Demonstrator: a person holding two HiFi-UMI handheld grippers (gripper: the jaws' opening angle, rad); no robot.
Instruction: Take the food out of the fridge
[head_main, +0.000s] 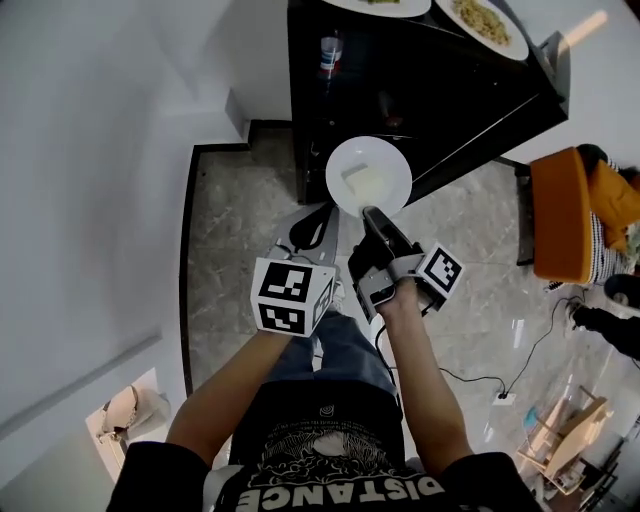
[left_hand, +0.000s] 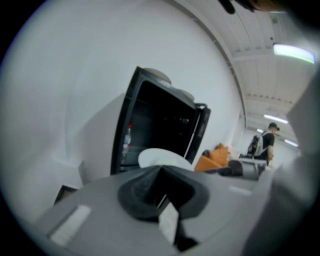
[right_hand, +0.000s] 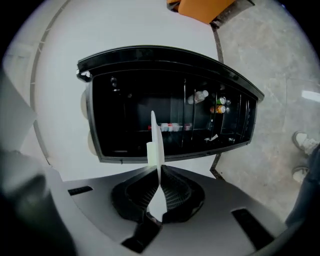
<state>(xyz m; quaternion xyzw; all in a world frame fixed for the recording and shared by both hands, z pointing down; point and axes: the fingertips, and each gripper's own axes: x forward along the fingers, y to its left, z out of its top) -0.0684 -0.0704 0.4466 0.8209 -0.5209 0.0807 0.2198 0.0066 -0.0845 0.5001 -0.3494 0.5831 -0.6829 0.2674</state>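
White is the thing to watch: the white plate (head_main: 392, 160) is out of the black fridge (head_main: 440, 110) and hangs in the air in front of its open front, above the stone floor (head_main: 240, 250). The right tool (head_main: 372, 212) is clenched on the plate's near rim and nothing else carries it. In the right gripper view the plate stands edge-on between the ribbed pads.

We judge 3 risks from here:
- With 1 narrow grip at the edge, the far side of the plate could sag or swing. The rim might then slide out of the pads and the plate would break on the floor.
- The pale food (head_main: 362, 180) lies loose on the plate. We cannot tell what it is, but a tilt could send it over the rim.
- The fridge top stands close above and beyond, so a careless lift could knock the plate against its edge.

The left tool (head_main: 310, 232) is just beside the right one, with its jaws drawn together on nothing, so it offers no support under the plate.

On containers, the fridge has a drinks bottle (head_main: 330, 55) at its left side. The right gripper view shows small bottles or jars (right_hand: 220, 105) and a row of red-and-white packs (right_hand: 172, 127) on its shelves. On top of the fridge sit 2 more plates: the right-hand plate (head_main: 520, 45) carries yellowish rice or noodles, while the left-hand plate (head_main: 380, 6) is mostly cut off.
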